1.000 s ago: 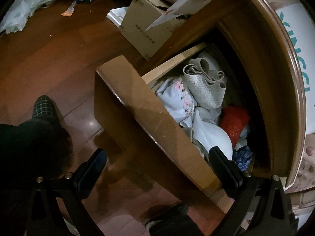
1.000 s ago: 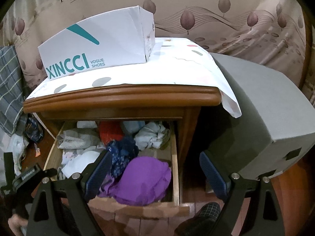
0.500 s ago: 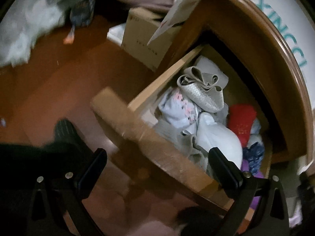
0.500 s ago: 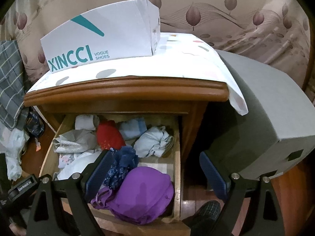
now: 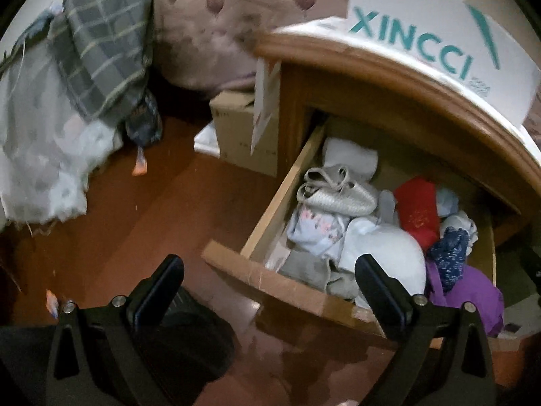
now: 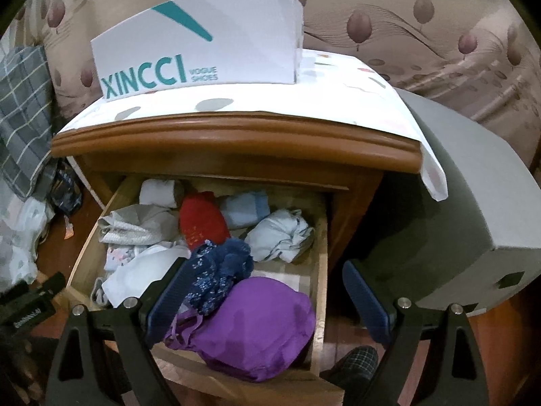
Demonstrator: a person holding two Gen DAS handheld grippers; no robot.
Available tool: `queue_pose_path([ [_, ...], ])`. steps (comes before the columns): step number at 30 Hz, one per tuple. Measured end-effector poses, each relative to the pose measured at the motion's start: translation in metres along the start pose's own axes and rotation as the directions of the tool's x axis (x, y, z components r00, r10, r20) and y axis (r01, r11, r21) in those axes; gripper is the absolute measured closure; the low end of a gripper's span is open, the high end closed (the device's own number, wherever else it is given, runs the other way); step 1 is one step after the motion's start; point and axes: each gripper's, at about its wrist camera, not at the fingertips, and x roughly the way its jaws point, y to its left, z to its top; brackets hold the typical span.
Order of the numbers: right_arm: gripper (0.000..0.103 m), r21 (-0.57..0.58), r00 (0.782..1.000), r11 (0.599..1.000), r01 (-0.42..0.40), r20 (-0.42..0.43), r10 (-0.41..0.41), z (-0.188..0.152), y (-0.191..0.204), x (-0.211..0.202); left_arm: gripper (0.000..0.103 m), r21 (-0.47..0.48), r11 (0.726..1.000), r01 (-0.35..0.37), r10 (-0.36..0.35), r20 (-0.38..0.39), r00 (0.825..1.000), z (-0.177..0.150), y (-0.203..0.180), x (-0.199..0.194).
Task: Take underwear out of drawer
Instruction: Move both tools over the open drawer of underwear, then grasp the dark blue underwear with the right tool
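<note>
Underwear (image 6: 250,335) lies bundled in the pulled-out drawer (image 6: 321,270) of the nightstand (image 6: 236,142), a purple piece nearest the front with a blue speckled one (image 6: 219,267) touching it. I hold my right hand-held gripper (image 6: 267,304) spread wide and empty over that purple piece, likely lining up a grab. My left hand-held gripper (image 5: 270,287) also gapes empty by the drawer's front left corner. A shoe box (image 6: 203,50) sits on top, clear of my reach; the drawer front (image 5: 287,287) is the lip to clear.
</note>
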Motion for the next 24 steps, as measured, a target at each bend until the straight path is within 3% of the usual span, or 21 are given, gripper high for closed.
queue_pose_path([
  [11, 0.011, -0.008, 0.993, 0.996, -0.094, -0.074, 0.093, -0.003, 0.014, 0.013, 0.001, 0.209, 0.977, 0.049, -0.077, 0.128, 0.989, 0.056, -0.009, -0.013],
  [13, 0.011, -0.008, 0.991, 0.996, -0.093, -0.101, 0.092, -0.002, 0.016, 0.02, 0.001, 0.214, 0.975, 0.067, -0.097, 0.13, 0.987, 0.065, -0.009, -0.008],
  [20, 0.011, -0.048, 0.972, 0.993, -0.105, -0.216, 0.092, 0.01, 0.026, 0.056, 0.002, 0.161, 0.98, 0.116, -0.12, 0.017, 0.993, 0.065, 0.001, 0.021],
  [24, 0.011, -0.112, 0.954, 0.99, -0.088, -0.294, 0.051, 0.014, 0.038, 0.083, 0.001, 0.157, 0.983, 0.096, -0.106, 0.06, 0.993, 0.067, 0.003, 0.013],
])
